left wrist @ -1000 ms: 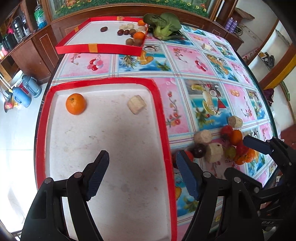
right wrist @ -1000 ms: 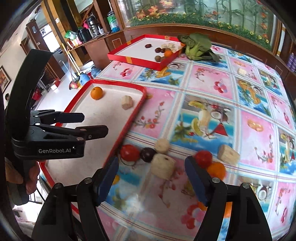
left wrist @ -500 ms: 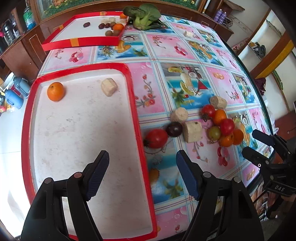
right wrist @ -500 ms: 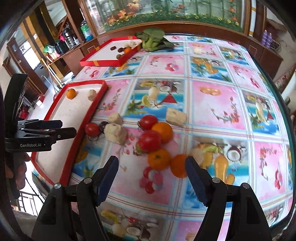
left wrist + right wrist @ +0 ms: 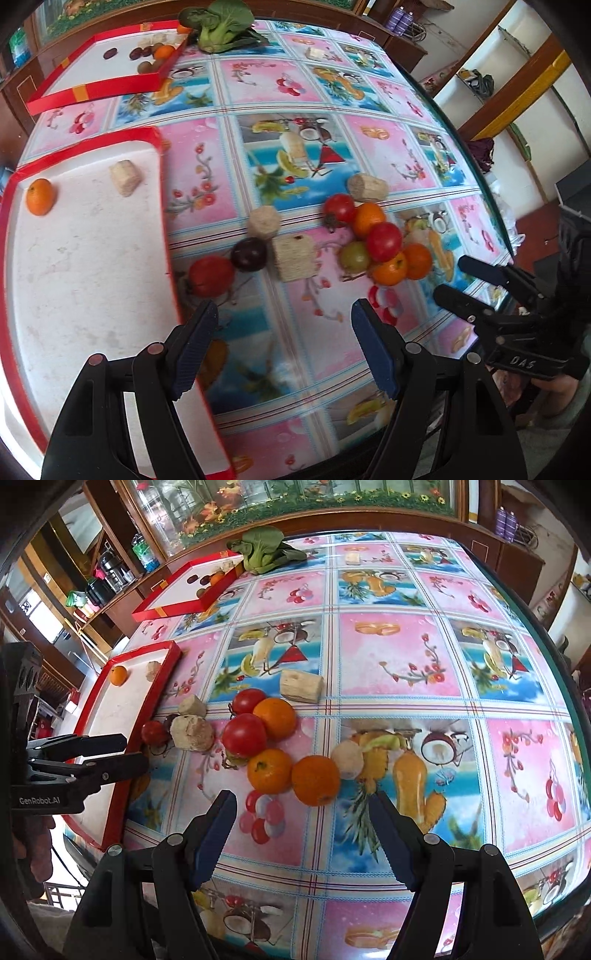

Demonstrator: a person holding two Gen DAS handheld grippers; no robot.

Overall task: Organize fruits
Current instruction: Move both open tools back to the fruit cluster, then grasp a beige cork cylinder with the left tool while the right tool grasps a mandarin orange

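Loose fruit lies in a cluster on the patterned tablecloth: a red tomato (image 5: pixel 211 276), a dark plum (image 5: pixel 249 254), more tomatoes (image 5: pixel 384 242), a green fruit (image 5: pixel 354 256) and oranges (image 5: pixel 389 267), mixed with beige blocks (image 5: pixel 293 257). My left gripper (image 5: pixel 284 314) hangs open and empty over the cloth, just right of the near red tray (image 5: pixel 162 206), which holds an orange (image 5: pixel 40 195) and a block (image 5: pixel 125 178). My right gripper (image 5: pixel 303 805) is open and empty, just short of an orange (image 5: pixel 316 780). In the right wrist view the left gripper (image 5: pixel 133 752) shows at the tray's edge.
A second red tray (image 5: pixel 92 90) with small fruits sits at the far left, with a bunch of leafy greens (image 5: pixel 221 26) beside it. The table's rounded edge (image 5: pixel 565 672) drops off on the right. Wooden cabinets stand behind the table.
My left gripper has slid right, from over the near tray to over the cloth by the fruit. My right gripper has moved right and rolled, now facing the oranges. Both stayed open.
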